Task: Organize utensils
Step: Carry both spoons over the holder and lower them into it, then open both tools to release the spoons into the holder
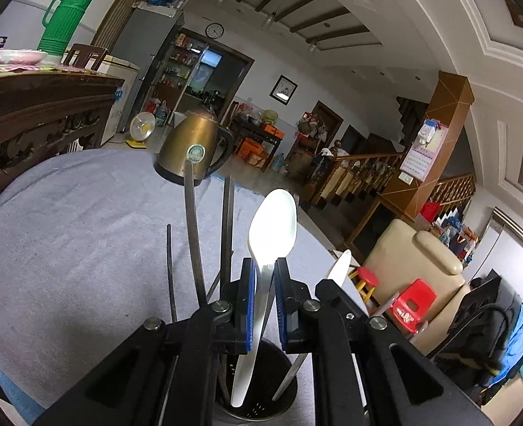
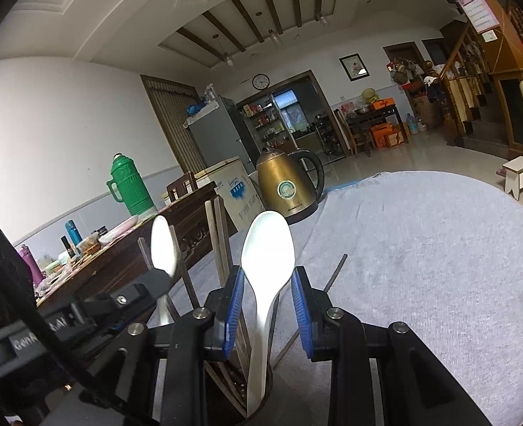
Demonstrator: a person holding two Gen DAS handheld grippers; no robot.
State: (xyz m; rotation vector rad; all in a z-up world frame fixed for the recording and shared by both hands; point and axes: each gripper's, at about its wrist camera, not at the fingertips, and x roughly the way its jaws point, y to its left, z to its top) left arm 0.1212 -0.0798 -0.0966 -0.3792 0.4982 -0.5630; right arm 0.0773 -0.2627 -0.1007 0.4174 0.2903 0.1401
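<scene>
the left gripper (image 1: 264,266) was clenched on the handle of a white spoon (image 1: 272,227), whose bowl rose just ahead of the blue pads while its end dipped below into the perforated metal holder (image 1: 261,410). the right gripper (image 2: 267,277) stood released, its pads either side of another white spoon (image 2: 268,245) without touching it, that spoon's handle also running down into the holder (image 2: 226,387). just left of the left gripper, chopsticks (image 1: 227,227) and a long metal utensil (image 1: 192,227) stood upright in the holder. to its right a second white utensil (image 1: 339,268) poked up. the grey cloth on the bench (image 1: 66,234) lay beyond, and farther ahead sat a brass kettle (image 1: 195,142)
</scene>
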